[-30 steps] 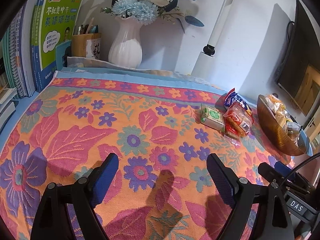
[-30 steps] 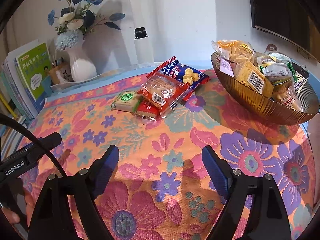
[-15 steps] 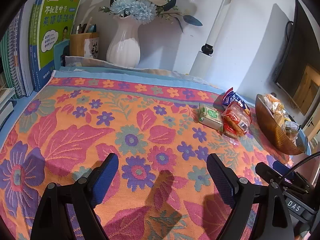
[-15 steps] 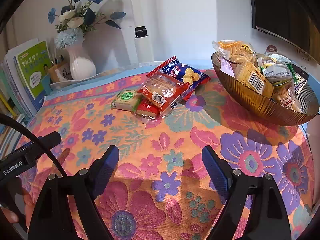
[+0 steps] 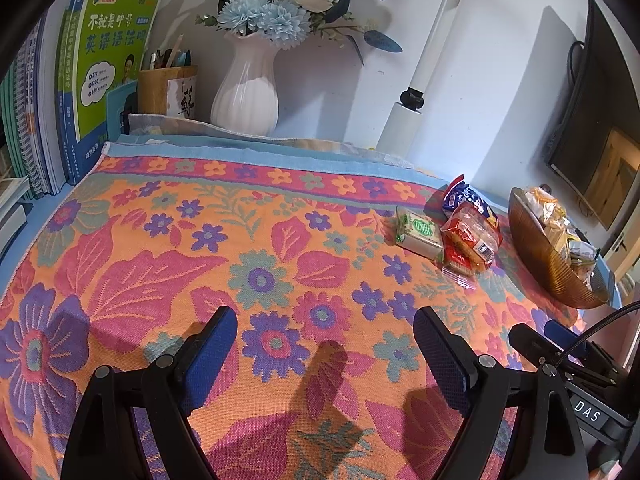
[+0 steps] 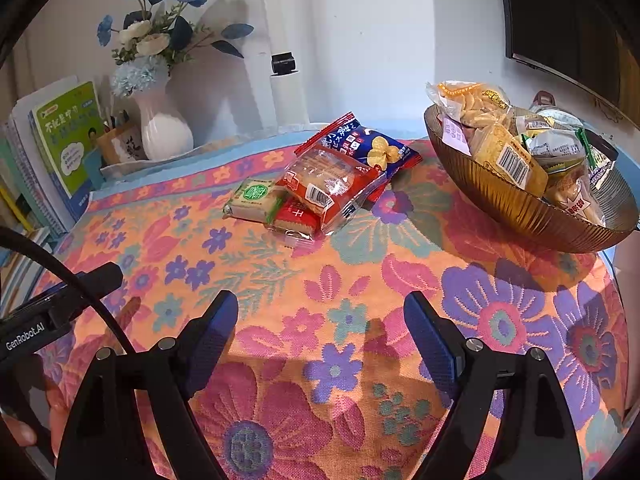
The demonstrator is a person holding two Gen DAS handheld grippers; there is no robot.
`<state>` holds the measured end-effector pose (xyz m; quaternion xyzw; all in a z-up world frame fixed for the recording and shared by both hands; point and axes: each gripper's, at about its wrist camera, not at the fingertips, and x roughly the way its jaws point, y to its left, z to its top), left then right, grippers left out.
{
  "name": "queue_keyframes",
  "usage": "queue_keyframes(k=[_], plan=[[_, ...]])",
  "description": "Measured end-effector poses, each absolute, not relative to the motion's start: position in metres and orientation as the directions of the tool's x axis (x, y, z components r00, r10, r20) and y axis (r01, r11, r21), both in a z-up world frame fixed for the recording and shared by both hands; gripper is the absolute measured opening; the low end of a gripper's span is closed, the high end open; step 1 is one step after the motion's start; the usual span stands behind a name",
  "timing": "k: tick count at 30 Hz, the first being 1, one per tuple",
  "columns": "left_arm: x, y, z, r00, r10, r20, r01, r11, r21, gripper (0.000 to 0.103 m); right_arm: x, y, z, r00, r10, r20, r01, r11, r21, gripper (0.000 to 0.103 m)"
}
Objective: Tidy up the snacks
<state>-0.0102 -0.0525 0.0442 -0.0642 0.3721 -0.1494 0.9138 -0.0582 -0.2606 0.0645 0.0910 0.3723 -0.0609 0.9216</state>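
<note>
Both the left gripper (image 5: 324, 336) and right gripper (image 6: 320, 320) hover empty, fingers apart (ready to grasp); four loose snack packets (image 6: 320, 184) lie heaped beside the part-filled bowl (image 6: 516, 204), likely their destination.

A: So where are the loose snacks? 
B: Four packets piled around 12 o'clock in the right wrist view: green-label cracker pack (image 6: 254, 199) flat on the left, a red packet (image 6: 295, 216) touching it, a clear biscuit bag (image 6: 330, 188) lying on top, and a blue chip bag (image 6: 366, 145) behind.
A: And the rest? 
B: Heaped in the amber ribbed bowl (image 6: 508, 200) at 2 o'clock.
</note>
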Motion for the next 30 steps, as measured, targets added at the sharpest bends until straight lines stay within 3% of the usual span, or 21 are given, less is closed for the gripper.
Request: queue_keyframes(k=[30], plan=[[-0.0049,-0.0572,0.0441,0.64,-0.337,-0.691,0.255,0.941,-0.223,0.088,-0.0584,-0.2604,0.0651,0.715,-0.036,-0.698,0.176,0.976,0.13,0.085]])
